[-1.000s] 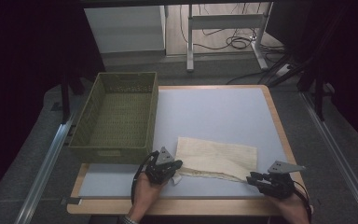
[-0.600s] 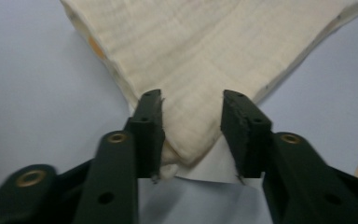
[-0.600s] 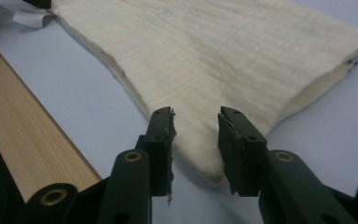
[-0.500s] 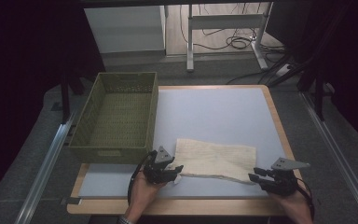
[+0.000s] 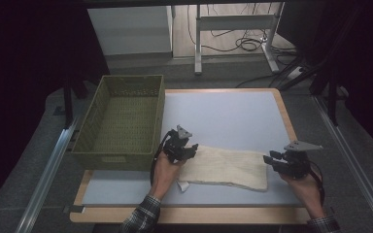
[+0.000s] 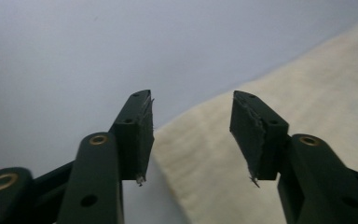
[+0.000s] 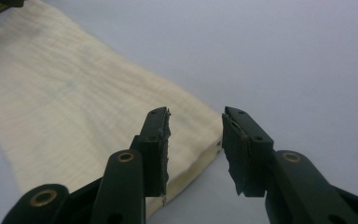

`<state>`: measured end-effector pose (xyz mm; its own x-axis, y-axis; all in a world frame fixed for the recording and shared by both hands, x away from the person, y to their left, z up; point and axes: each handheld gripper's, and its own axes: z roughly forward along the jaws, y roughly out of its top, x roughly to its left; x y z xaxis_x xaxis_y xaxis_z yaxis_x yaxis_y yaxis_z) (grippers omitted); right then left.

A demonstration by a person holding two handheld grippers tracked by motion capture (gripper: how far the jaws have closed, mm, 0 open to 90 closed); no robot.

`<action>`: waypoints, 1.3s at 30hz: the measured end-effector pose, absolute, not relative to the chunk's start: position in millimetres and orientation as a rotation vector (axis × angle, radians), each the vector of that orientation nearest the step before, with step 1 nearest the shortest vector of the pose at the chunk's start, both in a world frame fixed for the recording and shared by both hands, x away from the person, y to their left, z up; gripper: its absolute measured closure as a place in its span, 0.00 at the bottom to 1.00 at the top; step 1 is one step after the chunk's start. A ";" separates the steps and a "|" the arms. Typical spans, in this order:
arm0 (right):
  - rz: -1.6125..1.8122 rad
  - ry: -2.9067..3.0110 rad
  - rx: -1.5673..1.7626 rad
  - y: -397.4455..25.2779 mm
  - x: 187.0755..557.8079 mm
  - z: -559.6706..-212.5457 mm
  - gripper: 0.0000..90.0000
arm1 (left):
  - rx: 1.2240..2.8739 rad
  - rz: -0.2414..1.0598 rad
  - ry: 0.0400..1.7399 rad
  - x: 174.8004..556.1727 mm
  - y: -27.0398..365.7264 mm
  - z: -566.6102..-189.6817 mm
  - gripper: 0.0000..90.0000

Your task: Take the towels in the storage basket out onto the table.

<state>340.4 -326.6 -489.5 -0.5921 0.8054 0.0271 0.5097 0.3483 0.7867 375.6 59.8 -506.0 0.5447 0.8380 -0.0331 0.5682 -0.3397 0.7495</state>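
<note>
Nearest to me, the left gripper [image 5: 180,148] and the right gripper [image 5: 282,162] both stand released, jaws apart, one at each end of the folded cream towel [image 5: 226,167]. The towel lies flat on the table [image 5: 233,114]. Behind it, the green basket [image 5: 121,121] is empty, so putting away seems left.
</note>
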 end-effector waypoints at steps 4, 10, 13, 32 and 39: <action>1.086 2.243 1.194 -326.5 354.8 -497.8 0.68 | 2.069 0.485 1.174 382.6 59.5 -518.7 0.60; 1.058 2.254 1.236 -324.8 366.8 -512.2 0.68 | 2.106 0.517 1.218 388.1 57.4 -531.6 0.59; 1.033 2.288 1.246 -321.1 368.7 -519.4 0.76 | 2.077 0.483 1.218 388.6 58.6 -534.7 0.63; 0.913 2.235 1.299 -357.5 429.7 -502.2 0.95 | 2.070 0.316 1.019 381.0 20.7 -521.9 0.89; 0.975 2.228 1.302 -359.1 422.5 -499.3 0.80 | 2.095 0.331 1.032 392.7 32.8 -530.4 0.69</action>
